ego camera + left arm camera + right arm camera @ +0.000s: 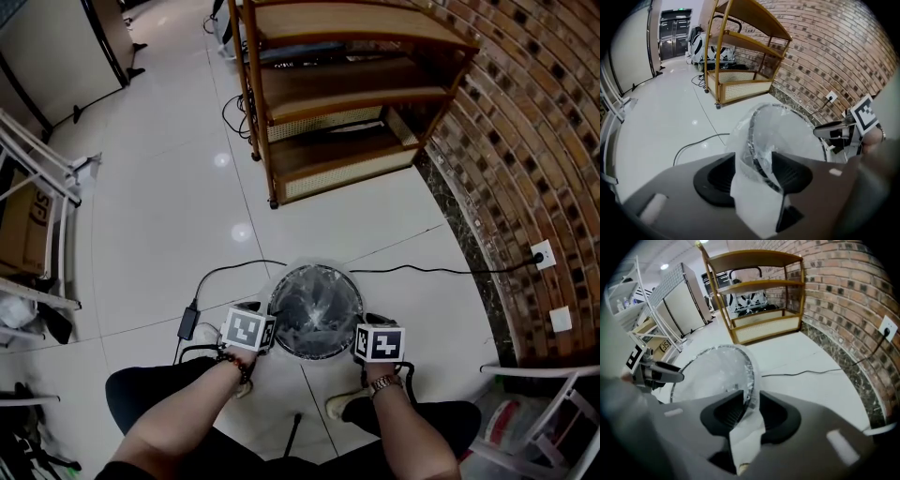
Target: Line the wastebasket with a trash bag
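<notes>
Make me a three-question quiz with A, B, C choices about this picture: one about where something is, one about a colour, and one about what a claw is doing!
1. Where is the wastebasket?
A) on the floor, between the two claws
B) up on the wooden shelf
C) on a bed

2. What colour is the cable lying on the floor?
A) yellow
B) black
C) pink

3. What is the right claw doing?
A) hanging open, far from everything
B) gripping the cable
C) closed on the trash bag at the wastebasket's rim

Answers:
1 A: it stands on the pale tiles with the left claw at one side and the right claw at the other.
2 B: it shows as a thin black line across the tiles.
3 C: the right gripper view shows the clear film pinched between its jaws.
</notes>
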Demonstrator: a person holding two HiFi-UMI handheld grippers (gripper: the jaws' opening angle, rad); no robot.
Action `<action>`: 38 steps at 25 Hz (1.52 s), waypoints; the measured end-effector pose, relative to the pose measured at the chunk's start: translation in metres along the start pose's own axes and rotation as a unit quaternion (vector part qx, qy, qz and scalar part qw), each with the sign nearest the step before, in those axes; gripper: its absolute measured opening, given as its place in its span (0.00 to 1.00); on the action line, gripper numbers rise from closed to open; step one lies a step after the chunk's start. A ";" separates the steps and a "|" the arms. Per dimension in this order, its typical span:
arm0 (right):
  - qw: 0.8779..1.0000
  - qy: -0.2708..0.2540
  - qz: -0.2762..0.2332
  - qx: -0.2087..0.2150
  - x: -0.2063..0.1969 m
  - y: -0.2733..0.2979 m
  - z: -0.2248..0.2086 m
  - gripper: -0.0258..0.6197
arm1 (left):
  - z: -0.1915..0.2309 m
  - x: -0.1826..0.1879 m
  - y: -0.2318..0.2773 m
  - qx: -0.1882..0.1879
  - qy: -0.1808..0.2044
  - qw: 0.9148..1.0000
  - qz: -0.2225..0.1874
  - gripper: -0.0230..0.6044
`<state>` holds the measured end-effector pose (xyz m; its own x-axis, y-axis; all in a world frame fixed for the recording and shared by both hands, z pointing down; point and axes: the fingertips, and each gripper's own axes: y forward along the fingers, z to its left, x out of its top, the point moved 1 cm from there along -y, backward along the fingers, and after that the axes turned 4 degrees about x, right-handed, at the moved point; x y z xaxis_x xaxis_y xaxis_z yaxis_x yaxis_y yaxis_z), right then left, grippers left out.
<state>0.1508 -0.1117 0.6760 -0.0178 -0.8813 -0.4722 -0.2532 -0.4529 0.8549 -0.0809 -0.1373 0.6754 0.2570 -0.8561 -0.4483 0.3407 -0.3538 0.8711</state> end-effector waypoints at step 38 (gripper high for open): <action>0.981 -0.132 -0.123 0.065 0.020 -0.100 0.112 0.04 | -0.095 0.031 -0.117 -0.061 0.208 0.961 -0.174 0.15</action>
<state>0.0678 -0.0689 0.5573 -0.1863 -0.6744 -0.7145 -0.4026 -0.6110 0.6816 -0.0266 -0.0870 0.5406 0.4382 -0.4600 -0.7722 0.5691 -0.5230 0.6345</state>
